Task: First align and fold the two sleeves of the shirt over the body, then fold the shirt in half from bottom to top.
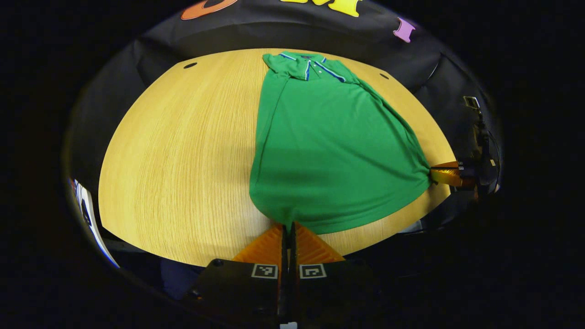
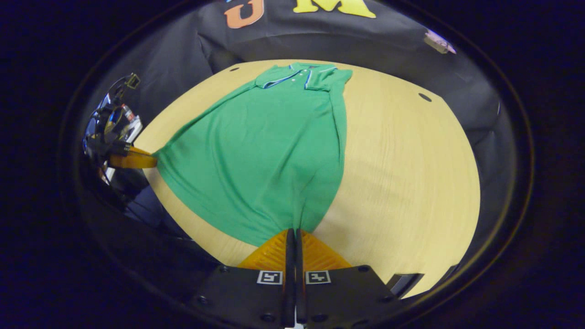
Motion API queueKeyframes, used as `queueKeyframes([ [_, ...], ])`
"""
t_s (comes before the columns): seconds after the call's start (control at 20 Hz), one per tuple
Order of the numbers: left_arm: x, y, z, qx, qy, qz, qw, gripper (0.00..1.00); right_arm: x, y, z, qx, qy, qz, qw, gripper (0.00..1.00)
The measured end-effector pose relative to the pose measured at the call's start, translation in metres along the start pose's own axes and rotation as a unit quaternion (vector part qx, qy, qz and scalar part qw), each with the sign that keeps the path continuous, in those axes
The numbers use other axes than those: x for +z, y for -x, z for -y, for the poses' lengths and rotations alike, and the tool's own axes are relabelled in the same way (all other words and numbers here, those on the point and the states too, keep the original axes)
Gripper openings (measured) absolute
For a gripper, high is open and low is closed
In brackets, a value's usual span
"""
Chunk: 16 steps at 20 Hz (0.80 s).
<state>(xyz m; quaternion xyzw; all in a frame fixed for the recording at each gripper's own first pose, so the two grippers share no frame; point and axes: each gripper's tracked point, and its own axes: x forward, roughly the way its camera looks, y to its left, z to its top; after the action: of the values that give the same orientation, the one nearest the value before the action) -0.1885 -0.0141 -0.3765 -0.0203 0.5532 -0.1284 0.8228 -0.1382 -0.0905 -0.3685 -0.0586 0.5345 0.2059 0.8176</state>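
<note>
The green shirt (image 1: 329, 141) lies flat on the wooden table (image 1: 183, 151), collar at the far edge, sleeves already folded in. The left gripper (image 1: 289, 228) pinches one bottom hem corner, fingers closed on the cloth; the right gripper (image 2: 295, 234) likewise clamps the other corner.

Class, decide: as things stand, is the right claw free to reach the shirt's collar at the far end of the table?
Probably not yet: the right claw is shut on the shirt hem. The path to the collar looks unobstructed.
</note>
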Motion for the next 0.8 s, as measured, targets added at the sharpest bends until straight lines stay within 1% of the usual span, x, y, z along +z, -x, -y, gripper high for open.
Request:
queueKeyframes([
  [0.05, 0.007, 0.003, 0.001, -0.003, -0.004, 0.007, 1.000, 0.03, 0.007, 0.004, 0.000, 0.008, -0.011, 0.005, 1.000, 0.01],
  [0.1, 0.013, 0.007, 0.004, -0.007, -0.010, 0.013, 1.000, 0.03, 0.016, 0.009, -0.001, 0.017, -0.025, 0.011, 0.999, 0.01],
  [0.15, 0.017, 0.012, 0.007, -0.013, -0.017, 0.023, 0.999, 0.03, 0.023, 0.014, -0.002, 0.025, -0.039, 0.017, 0.999, 0.03],
  [0.25, 0.032, 0.020, 0.013, -0.027, -0.032, 0.048, 0.998, 0.03, 0.040, 0.019, 0.000, 0.037, -0.065, 0.028, 0.997, 0.03],
  [0.35, 0.041, 0.022, 0.009, -0.021, -0.040, 0.054, 0.997, 0.03, 0.057, 0.022, 0.005, 0.041, -0.086, 0.037, 0.995, 0.04],
  [0.5, 0.061, 0.026, 0.004, -0.020, -0.028, 0.071, 0.997, 0.03, 0.078, 0.029, 0.010, 0.050, -0.114, 0.053, 0.991, 0.04],
  [0.55, 0.071, 0.030, 0.001, -0.020, -0.023, 0.080, 0.996, 0.03, 0.087, 0.031, 0.014, 0.048, -0.117, 0.060, 0.990, 0.01],
  [0.6, 0.080, 0.031, -0.003, -0.019, -0.018, 0.090, 0.996, 0.03, 0.094, 0.033, 0.016, 0.048, -0.119, 0.066, 0.989, 0.04],
  [0.8, 0.125, 0.041, -0.011, -0.022, 0.008, 0.126, 0.992, 0.03, 0.132, 0.041, 0.018, 0.055, -0.137, 0.098, 0.984, 0.04],
])
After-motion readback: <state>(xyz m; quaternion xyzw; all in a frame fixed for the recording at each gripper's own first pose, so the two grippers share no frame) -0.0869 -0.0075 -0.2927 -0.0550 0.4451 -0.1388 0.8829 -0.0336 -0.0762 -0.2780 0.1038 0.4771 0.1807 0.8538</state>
